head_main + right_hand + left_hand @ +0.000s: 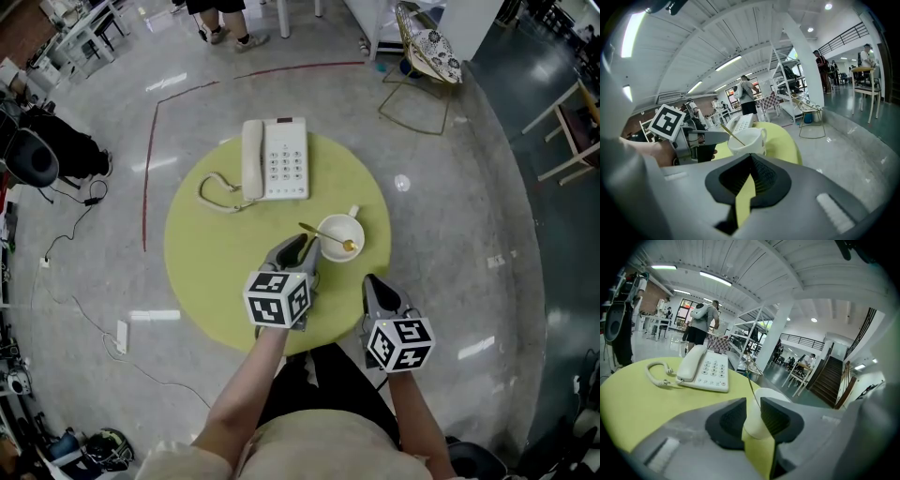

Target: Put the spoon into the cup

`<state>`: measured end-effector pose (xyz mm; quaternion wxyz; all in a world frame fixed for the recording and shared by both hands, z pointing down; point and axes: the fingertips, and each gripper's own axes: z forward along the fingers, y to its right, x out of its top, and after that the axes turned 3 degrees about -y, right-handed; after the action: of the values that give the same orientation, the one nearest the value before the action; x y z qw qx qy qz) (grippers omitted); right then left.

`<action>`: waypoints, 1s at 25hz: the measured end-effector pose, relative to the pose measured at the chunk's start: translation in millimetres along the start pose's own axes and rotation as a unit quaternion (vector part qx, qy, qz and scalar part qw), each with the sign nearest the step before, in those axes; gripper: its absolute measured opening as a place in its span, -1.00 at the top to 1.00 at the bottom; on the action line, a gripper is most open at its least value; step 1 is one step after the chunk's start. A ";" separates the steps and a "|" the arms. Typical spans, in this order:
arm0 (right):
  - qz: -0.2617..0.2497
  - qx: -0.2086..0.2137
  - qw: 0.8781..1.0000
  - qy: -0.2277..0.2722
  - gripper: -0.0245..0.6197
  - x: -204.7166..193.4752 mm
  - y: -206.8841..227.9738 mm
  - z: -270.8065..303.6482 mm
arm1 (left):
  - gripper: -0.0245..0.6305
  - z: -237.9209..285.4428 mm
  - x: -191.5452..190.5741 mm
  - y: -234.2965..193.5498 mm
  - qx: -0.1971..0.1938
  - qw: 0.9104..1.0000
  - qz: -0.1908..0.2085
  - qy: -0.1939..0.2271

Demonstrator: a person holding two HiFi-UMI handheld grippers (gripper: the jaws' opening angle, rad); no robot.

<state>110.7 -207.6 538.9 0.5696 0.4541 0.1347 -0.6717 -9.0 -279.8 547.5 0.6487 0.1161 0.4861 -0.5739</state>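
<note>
The spoon rests inside the white cup on the round green table. The left gripper, jaws apart, is just beside the cup, perhaps not touching it. The right gripper has its jaws together, holding nothing.

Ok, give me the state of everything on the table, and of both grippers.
spoon: in the cup, handle leaning over the rim
cup: upright, holding the spoon
handset: resting on the phone
left gripper: jaws apart, gripping nothing, just short of the cup
right gripper: jaws together, empty
</note>
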 end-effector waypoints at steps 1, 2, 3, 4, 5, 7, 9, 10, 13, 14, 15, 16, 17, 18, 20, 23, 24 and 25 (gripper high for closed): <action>0.000 0.000 1.000 0.000 0.92 -0.4 -0.9 -0.6 | 0.64 -2.4 -1.1 -0.7 0.001 1.000 0.000 0.000; -0.001 -0.001 1.000 0.001 0.92 -0.7 -2.0 -1.4 | 0.64 -5.1 -2.5 -1.4 0.002 1.000 -0.001 0.000; -0.001 -0.001 1.000 0.001 0.91 -1.2 -3.1 -2.4 | 0.64 -8.0 -4.1 -2.2 0.002 1.000 -0.001 -0.001; -0.002 -0.001 1.000 0.001 0.92 -1.6 -4.2 -3.3 | 0.64 -10.7 -5.8 -3.1 0.003 1.000 -0.001 -0.002; -0.002 -0.001 1.000 0.002 0.92 -2.1 -5.3 -4.0 | 0.64 -13.2 -7.4 -4.0 0.004 1.000 -0.001 -0.003; -0.002 -0.001 1.000 0.003 0.92 -3.3 -7.9 -4.4 | 0.64 -17.5 -10.3 -6.4 0.005 1.000 -0.001 -0.005; -0.003 0.000 1.000 0.003 0.92 -4.5 -11.8 -4.5 | 0.65 -22.0 -12.9 -9.5 0.007 1.000 -0.002 -0.008; -0.004 0.000 1.000 0.003 0.92 -5.0 -14.0 -5.1 | 0.65 -24.6 -14.1 -10.7 0.008 1.000 -0.003 -0.009; -0.006 -0.001 1.000 0.006 0.92 -6.7 -20.0 -7.9 | 0.65 -32.3 -17.3 -12.8 0.009 1.000 -0.001 -0.010; -0.007 -0.002 1.000 0.008 0.92 -7.5 -21.5 -8.7 | 0.65 -34.3 -18.6 -12.8 0.008 1.000 0.001 -0.010; -0.007 -0.003 1.000 0.009 0.92 -8.5 -22.9 -9.6 | 0.65 -36.1 -20.3 -12.3 0.007 1.000 0.002 -0.011; -0.007 -0.004 1.000 0.011 0.92 -9.6 -24.1 -10.8 | 0.65 -37.9 -22.0 -11.3 0.004 1.000 0.005 -0.012; -0.007 -0.005 1.000 0.012 0.92 -10.8 -25.4 -12.3 | 0.65 -39.7 -23.8 -10.0 0.002 1.000 0.007 -0.013; -0.007 -0.007 1.000 0.014 0.92 -12.1 -26.8 -14.0 | 0.65 -41.8 -25.4 -8.6 0.000 1.000 0.010 -0.014; -0.007 -0.010 1.000 0.016 0.92 -14.8 -30.3 -17.7 | 0.65 -46.5 -28.2 -6.2 -0.004 1.000 0.016 -0.015; -0.007 -0.014 1.000 0.018 0.92 -19.2 -35.6 -23.2 | 0.66 -54.2 -31.8 -3.5 -0.007 1.000 0.024 -0.017; -0.007 -0.016 1.000 0.019 0.92 -20.7 -37.2 -25.0 | 0.68 -57.0 -33.2 -2.6 -0.008 0.999 0.026 -0.018; -0.007 -0.017 1.000 0.021 0.92 -22.3 -38.8 -27.0 | 0.69 -59.9 -34.7 -1.3 -0.009 0.999 0.029 -0.018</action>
<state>87.3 -162.2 528.0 0.5700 0.4571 0.1609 -0.6635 -35.4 -215.8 544.6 0.6748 0.1139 0.4761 -0.5523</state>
